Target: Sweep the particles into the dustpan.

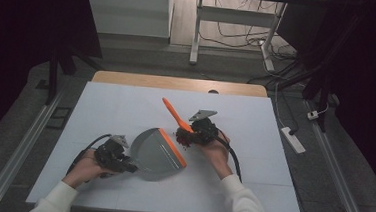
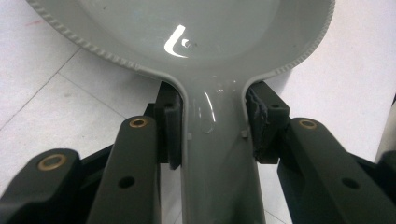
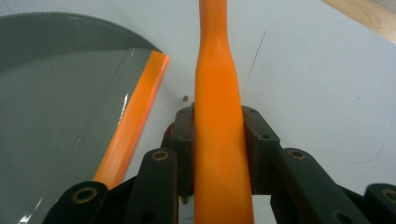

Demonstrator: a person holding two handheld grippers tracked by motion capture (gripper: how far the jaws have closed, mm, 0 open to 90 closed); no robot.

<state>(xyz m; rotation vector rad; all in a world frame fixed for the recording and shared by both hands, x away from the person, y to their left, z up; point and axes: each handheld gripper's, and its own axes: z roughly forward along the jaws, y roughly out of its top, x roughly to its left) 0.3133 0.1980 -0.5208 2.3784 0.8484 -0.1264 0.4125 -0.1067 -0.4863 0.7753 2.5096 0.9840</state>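
My left tongs [image 2: 212, 128] pinch the handle of the grey plastic dustpan [image 1: 158, 155], which lies flat on the white table [image 1: 126, 106]. My right tongs [image 3: 219, 140] clamp the orange plastic brush handle [image 3: 218, 93] beside the pan's orange lip [image 3: 135, 112]. The bristles are hidden; dark red crumbs [image 1: 183, 141] are hard to make out

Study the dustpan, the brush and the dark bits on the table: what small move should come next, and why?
Probably a short sweep: the right gripper holds the orange brush over dark crumbs beside the dustpan's orange lip, which the left gripper steadies by its handle.
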